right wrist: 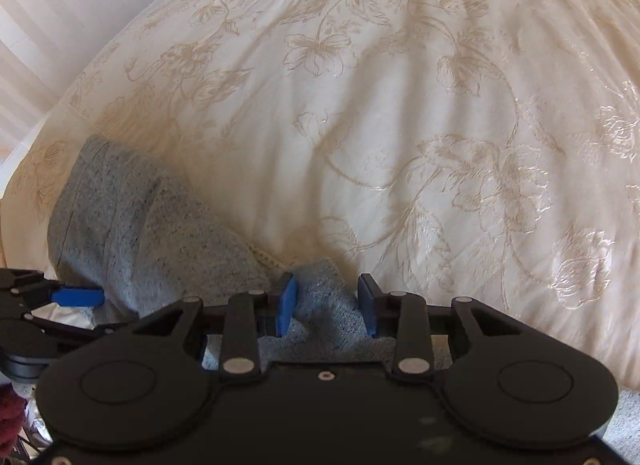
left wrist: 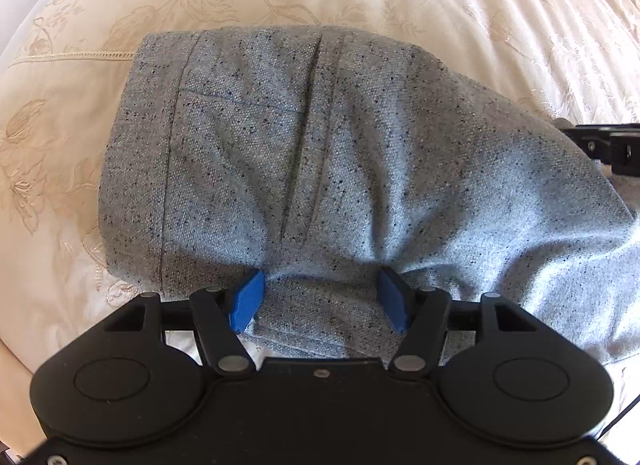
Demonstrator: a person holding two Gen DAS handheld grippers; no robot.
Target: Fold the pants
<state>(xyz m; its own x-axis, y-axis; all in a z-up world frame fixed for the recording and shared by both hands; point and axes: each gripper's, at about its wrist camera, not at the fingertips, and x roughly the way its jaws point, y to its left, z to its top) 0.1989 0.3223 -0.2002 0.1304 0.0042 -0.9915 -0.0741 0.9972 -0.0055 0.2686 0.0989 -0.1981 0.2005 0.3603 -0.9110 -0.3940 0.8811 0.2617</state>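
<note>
Your left gripper (left wrist: 322, 297) is clenched on a bunch of the grey speckled pants (left wrist: 320, 153); the cloth is pinched between its two blue pads (left wrist: 248, 299) and wrinkles spread out from that place. The pants lie on the bed, on a cream bedspread (left wrist: 72, 145) with a woven flower pattern. In the left wrist view you see the waistband at the left side of the garment, a pocket seam and a long crease that runs toward the gripper. The fabric rises from the bedspread up to the pads, so this near part is lifted.

Your right gripper (right wrist: 327, 305) is also grasping the pants (right wrist: 132, 221): a fold of the grey cloth stands between its blue fingers (right wrist: 286, 305) and touches both. In the right wrist view the rest of the garment stretches to the left, and the left gripper (right wrist: 76, 298) appears at the left edge, holding the same cloth. The right gripper (left wrist: 608, 145) shows at the right edge of the left wrist view, just behind the pants.
</note>
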